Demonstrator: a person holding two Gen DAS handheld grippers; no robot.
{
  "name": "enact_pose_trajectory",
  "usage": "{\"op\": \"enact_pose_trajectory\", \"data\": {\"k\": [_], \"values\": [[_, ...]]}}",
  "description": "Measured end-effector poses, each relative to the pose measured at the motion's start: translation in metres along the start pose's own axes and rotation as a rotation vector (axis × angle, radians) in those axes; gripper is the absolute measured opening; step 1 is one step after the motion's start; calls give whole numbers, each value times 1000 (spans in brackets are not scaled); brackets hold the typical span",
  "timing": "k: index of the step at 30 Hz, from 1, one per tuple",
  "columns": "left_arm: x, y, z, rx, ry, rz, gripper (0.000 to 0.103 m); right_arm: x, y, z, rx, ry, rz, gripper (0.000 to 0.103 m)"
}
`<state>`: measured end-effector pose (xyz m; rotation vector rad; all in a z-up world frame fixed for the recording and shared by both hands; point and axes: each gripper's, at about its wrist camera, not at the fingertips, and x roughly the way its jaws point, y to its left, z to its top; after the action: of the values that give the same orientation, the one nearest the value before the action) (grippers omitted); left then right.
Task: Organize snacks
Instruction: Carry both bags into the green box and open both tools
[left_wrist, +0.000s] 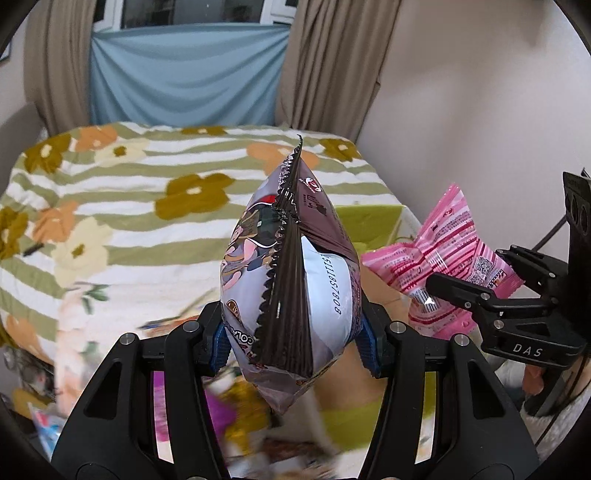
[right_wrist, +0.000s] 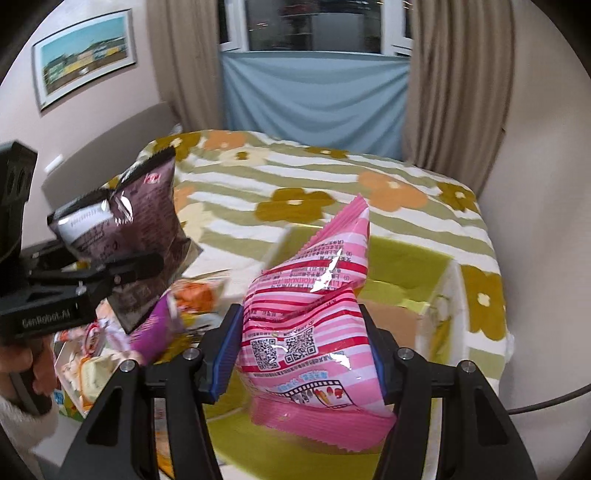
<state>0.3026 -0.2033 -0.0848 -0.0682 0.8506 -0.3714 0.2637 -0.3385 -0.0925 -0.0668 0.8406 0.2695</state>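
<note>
Brown chocolate snack bag (left_wrist: 291, 280) clamped in left tongs (left_wrist: 293, 347), pink striped snack bag (right_wrist: 314, 332) clamped in right tongs (right_wrist: 304, 354), both above green open box (right_wrist: 406, 258) on floral table (right_wrist: 332, 173).

Home: curtains (right_wrist: 454, 92), floral tablecloth (left_wrist: 147, 206)

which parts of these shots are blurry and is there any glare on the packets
Left wrist view: the dark packet in the left gripper is sharp, the clutter below it smeared. Right wrist view: the pink packet in the right gripper shows white glare streaks; the green box behind is blurred.
</note>
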Motion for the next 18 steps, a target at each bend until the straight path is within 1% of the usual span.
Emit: {"op": "enact_pose_trajectory", "data": {"k": [2,6,8,12,14,15,16,18], "values": [[17,-12,8,-4,19,-21,51,2,-20,3,15,8,-25,54],[57,-33,20,35,84,-41,51,7,-44,5,60,14,-49,54],[76,-42,24,55,114,-56,51,11,-53,5,86,21,-70,54],[115,-47,29,86,177,-68,51,19,-63,0,135,43,-101,54],[130,-50,30,85,202,-59,56,24,-68,-1,157,57,-104,54],[135,-50,30,85,214,-48,64,28,-69,-2,167,66,-106,54],[139,-49,29,81,219,-31,82,31,-69,-3,174,75,-111,54],[142,-42,28,66,214,-19,101,36,-71,-6,186,89,-117,54]]}}
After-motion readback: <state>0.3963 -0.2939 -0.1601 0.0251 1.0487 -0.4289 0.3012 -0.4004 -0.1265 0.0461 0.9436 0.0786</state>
